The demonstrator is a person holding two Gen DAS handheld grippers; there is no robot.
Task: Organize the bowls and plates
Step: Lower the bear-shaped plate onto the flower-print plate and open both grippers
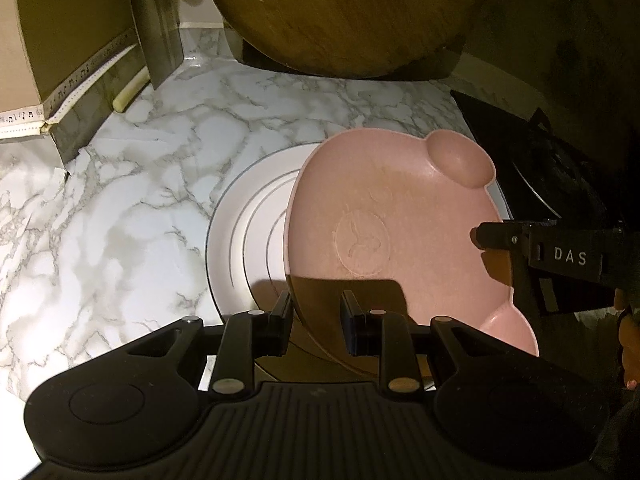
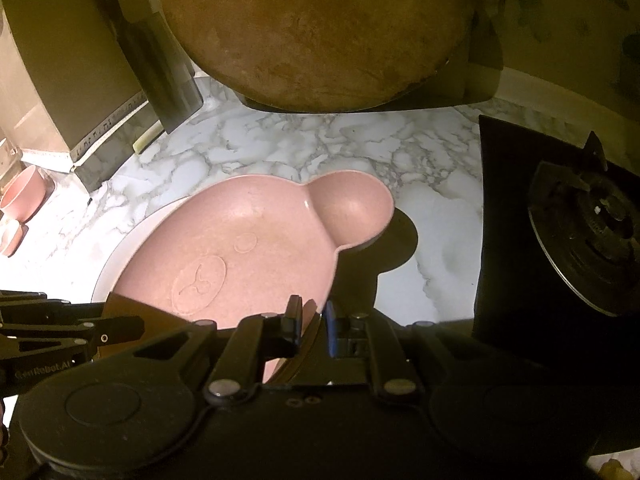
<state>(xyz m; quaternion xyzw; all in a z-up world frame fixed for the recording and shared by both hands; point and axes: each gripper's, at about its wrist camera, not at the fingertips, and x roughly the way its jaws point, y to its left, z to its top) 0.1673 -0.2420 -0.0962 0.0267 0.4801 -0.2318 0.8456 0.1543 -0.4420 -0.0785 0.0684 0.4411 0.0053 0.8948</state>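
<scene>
A pink bear-shaped plate (image 1: 384,216) with round ears lies tilted over a white plate (image 1: 244,236) on the marble counter. My left gripper (image 1: 316,312) straddles the pink plate's near left rim, jaws a little apart. My right gripper (image 2: 312,320) is shut on the pink plate's (image 2: 240,248) right rim; it also shows in the left wrist view (image 1: 492,240). The white plate's edge (image 2: 116,256) peeks out under the pink one. The left gripper shows at the left of the right wrist view (image 2: 120,328).
A large round wooden board (image 1: 344,16) leans at the back. A black gas hob (image 2: 560,240) lies to the right. A box (image 1: 72,40) stands at the left. Pink bowls (image 2: 22,196) sit at the far left.
</scene>
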